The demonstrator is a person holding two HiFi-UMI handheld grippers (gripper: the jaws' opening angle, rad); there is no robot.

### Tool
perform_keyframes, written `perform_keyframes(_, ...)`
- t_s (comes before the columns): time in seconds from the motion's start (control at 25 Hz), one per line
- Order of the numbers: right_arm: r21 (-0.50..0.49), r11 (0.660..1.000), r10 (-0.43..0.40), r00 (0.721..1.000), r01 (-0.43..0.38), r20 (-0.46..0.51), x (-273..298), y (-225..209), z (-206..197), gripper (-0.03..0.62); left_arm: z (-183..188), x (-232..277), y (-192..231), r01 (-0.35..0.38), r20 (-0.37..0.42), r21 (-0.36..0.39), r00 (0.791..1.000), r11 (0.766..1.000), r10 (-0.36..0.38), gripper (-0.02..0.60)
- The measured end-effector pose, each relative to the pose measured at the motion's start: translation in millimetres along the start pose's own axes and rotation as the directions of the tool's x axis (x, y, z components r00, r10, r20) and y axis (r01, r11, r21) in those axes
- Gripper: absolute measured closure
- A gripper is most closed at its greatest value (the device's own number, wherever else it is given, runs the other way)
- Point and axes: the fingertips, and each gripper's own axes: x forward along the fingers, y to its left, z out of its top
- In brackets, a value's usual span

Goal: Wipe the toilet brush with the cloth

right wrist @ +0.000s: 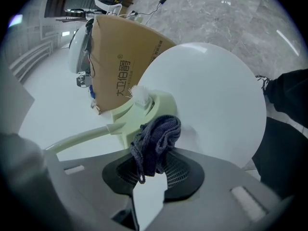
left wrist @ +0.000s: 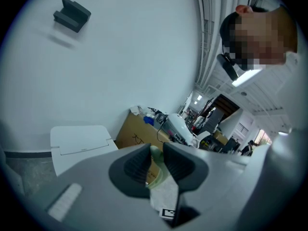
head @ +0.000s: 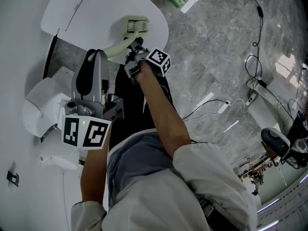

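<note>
Toilet brush (head: 134, 27): pale green moulded plastic. In the head view its blocky head hangs over the near edge of the toilet lid (head: 96, 8), and a curved handle sweeps off the lid toward the left gripper (head: 96, 57). The lid is a smooth, glossy white oval. The right gripper (head: 136, 49) sits at the lid's near edge, just below the brush head. The floor (head: 216, 57) beside the lid is grey marbled tile.

Left gripper view: the left gripper (left wrist: 155, 162) has its dark rounded pads drawn nearly together, with a narrow strip of the pale green toilet brush (left wrist: 156, 170) handle pinched between them. A brown cardboard box (left wrist: 137, 136) shows beyond.

Right gripper view: the right gripper (right wrist: 151, 165) has its ribbed black pads closed on a bunched cloth (right wrist: 159, 136). The cloth is purple-grey coarse knit with a loose thread hanging. The bunch presses against the neck of the toilet brush (right wrist: 144, 112), over the left part of the toilet lid (right wrist: 216, 100). A tuft of white bristles (right wrist: 139, 94) sticks out just above the cloth. The cardboard box (right wrist: 122, 61), printed, stands behind the lid.
</note>
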Motion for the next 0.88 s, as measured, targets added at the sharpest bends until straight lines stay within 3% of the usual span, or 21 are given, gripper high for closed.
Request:
perform_keyframes(0.48,0.044,0.998,0.048,0.998,-0.047,-0.036,-12.5,20.2,-13.3,0.502,3.3,-0.3,-3.0,-0.018,0.008,0.006,1.0,1.0,0.018,0.581)
perform_keyframes(0.88,0.023,0.998,0.063,0.995,-0.061,-0.078,-23.4,36.1,-18.8,0.502,5.7,4.3,-7.0,-0.037,0.009,0.018,0.999,0.999,0.037,0.581)
